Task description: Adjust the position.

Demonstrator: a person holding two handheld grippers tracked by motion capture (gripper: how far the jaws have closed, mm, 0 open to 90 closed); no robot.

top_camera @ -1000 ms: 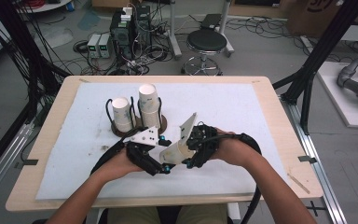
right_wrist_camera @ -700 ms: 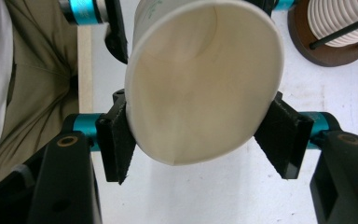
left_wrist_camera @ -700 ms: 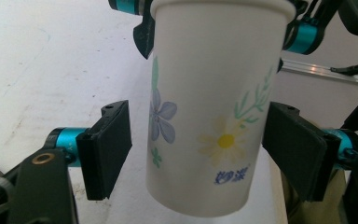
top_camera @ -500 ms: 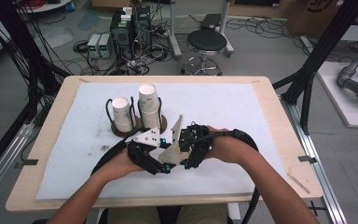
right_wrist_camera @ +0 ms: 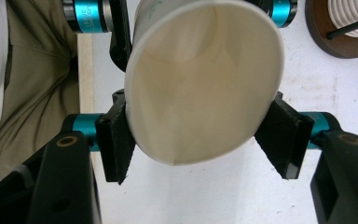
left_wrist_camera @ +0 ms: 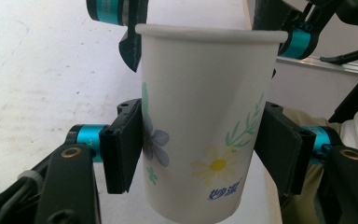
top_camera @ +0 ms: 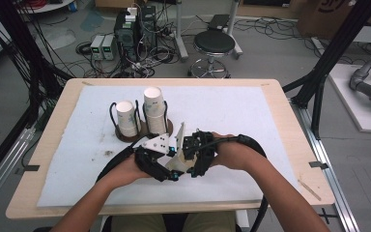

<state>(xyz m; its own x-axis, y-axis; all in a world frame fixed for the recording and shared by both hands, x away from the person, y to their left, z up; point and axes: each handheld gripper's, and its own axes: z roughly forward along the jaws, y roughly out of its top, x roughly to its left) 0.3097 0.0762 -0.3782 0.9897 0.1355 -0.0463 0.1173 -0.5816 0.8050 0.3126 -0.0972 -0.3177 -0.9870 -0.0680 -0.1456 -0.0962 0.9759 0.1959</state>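
A paper cup (left_wrist_camera: 205, 126) with a flower print sits between both grippers near the middle of the table's near edge, lifted off the white mat (top_camera: 251, 116). The left gripper (left_wrist_camera: 200, 149) is clamped on the cup's wall, one jaw pressed against each side below the rim. In the right gripper view the cup's open mouth faces the camera, and the right gripper (right_wrist_camera: 200, 140) has its jaws against the rim on both sides; the rim looks squeezed slightly out of round, so I judge it is gripping too. From above, the two grippers meet head to head over the cup, the left gripper (top_camera: 154, 162) from the left and the right gripper (top_camera: 198, 152) from the right.

Toward the far left of the table stands a round brown holder (top_camera: 142, 130) with black wire loops. It carries two stacks of paper cups (top_camera: 127, 117), the right stack (top_camera: 155, 110) taller.

As for progress, one cup is free of the stacks and held in the air, so that part looks done. What seems left is the pass or pull between the two grippers, possibly separating nested cups, though I cannot tell whether more than one cup is held, and then setting the cup down.
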